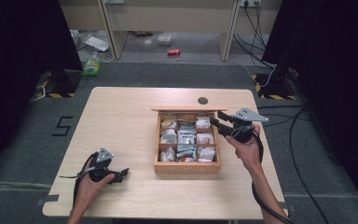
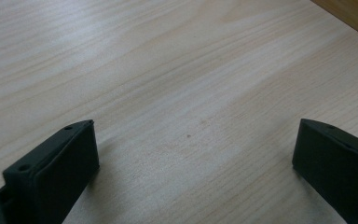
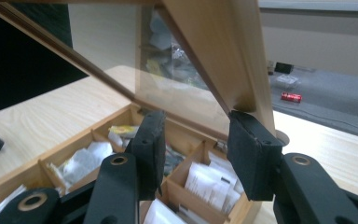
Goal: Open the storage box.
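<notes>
A wooden box (image 1: 186, 167) with several compartments of small packets (image 1: 186, 137) stands right of the table's middle. Its glass-paned lid (image 1: 186, 108) is raised on the far side. My right gripper (image 1: 218, 120) hovers at the box's right far corner with its jaws apart. In the right gripper view the right gripper (image 3: 196, 144) is open below the lid's wooden frame (image 3: 223, 51), whose lower end meets the tip of one jaw; the pane and packets (image 3: 209, 182) show through the gap. My left gripper (image 1: 123, 173) rests on the table at the near left; in its own view it (image 2: 193, 154) is open over bare wood.
A dark round hole (image 1: 203, 100) sits in the table (image 1: 121, 121) behind the lid. Beyond the table, the floor holds a red can (image 1: 174, 52), a green bottle (image 1: 92, 67) and cables. Black stands flank the table at both far corners.
</notes>
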Motion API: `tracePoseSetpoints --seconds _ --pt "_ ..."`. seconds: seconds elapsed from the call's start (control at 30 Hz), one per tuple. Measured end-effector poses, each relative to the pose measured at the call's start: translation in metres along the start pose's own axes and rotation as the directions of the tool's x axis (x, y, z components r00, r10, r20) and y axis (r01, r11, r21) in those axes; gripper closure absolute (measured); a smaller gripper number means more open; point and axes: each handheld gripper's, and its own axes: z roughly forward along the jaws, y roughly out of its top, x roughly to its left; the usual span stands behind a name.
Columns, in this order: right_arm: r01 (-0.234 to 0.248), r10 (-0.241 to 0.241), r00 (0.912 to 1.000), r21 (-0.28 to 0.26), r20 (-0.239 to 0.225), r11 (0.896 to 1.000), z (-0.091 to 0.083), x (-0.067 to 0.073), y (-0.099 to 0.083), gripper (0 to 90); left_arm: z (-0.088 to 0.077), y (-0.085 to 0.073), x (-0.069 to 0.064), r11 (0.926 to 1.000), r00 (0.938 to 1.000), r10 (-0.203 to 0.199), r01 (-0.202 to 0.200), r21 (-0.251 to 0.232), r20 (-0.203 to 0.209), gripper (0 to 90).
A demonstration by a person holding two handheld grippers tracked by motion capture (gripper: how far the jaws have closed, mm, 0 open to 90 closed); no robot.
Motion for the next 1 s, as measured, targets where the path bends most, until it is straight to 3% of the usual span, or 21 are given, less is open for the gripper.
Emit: tracePoseSetpoints --seconds 0.5,0.63,1.0 --pt "-0.013 0.013 0.9992 -0.007 0.039 1.000 0.024 -0.008 0.012 55.3 0.000 0.000 0.000 1.0000 1.0000 0.000 0.000 0.000 0.001 0.0" --pt "-0.036 0.036 0.9980 -0.002 0.051 0.999 0.031 -0.012 0.013 54.3 0.000 0.000 0.000 1.0000 1.0000 0.001 -0.001 0.001 0.000 0.0" --pt "-0.028 0.026 0.9957 0.028 0.089 0.999 0.043 -0.019 0.018 52.5 0.000 0.000 0.000 1.0000 1.0000 0.001 -0.001 0.002 0.000 0.0"
